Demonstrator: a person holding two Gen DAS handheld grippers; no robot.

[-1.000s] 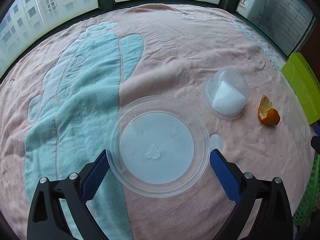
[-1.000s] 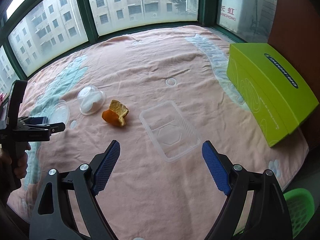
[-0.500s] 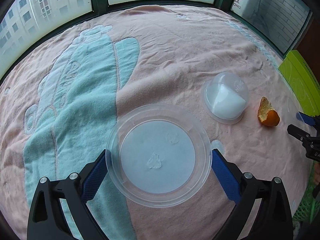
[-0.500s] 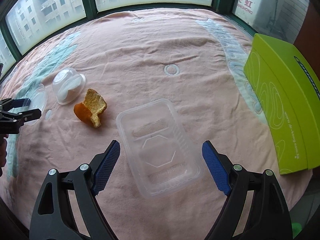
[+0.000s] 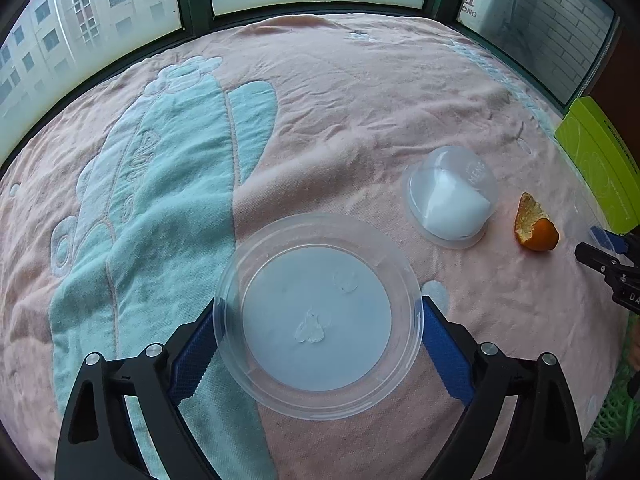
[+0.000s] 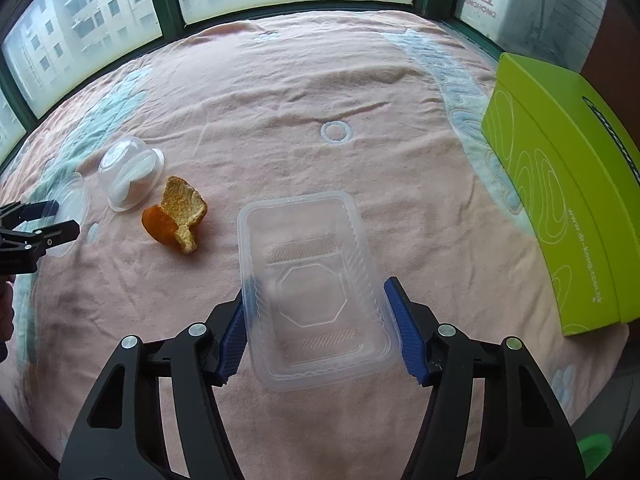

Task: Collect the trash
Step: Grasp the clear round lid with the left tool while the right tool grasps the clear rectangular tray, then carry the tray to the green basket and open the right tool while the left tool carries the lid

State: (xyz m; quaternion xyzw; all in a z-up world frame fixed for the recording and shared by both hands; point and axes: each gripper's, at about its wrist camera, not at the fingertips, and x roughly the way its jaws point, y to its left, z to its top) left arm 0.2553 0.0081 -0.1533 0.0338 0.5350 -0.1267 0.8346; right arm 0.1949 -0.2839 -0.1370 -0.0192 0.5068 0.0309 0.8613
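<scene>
In the left wrist view a round clear plastic lid (image 5: pixel 316 316) lies on the pink towel between the open fingers of my left gripper (image 5: pixel 318 340), whose blue pads sit at its two sides. Beyond it are an upturned clear cup (image 5: pixel 452 200) and an orange peel (image 5: pixel 536 230). In the right wrist view a clear rectangular tray (image 6: pixel 316 284) lies between the open fingers of my right gripper (image 6: pixel 320 332), pads close to its long sides. The peel (image 6: pixel 176 220), the cup (image 6: pixel 130 178) and the lid (image 6: pixel 72 204) show at left.
A lime-green box (image 6: pixel 568 184) stands at the right edge of the towel (image 6: pixel 320 100). Windows ring the far side. A green basket (image 6: pixel 596 446) shows at the lower right, below the surface edge. The left gripper's tips (image 6: pixel 44 232) appear at far left.
Both grippers have moved forward and down. The lid now sits between the left pads and the tray between the right pads. The right gripper's fingers have narrowed around the tray.
</scene>
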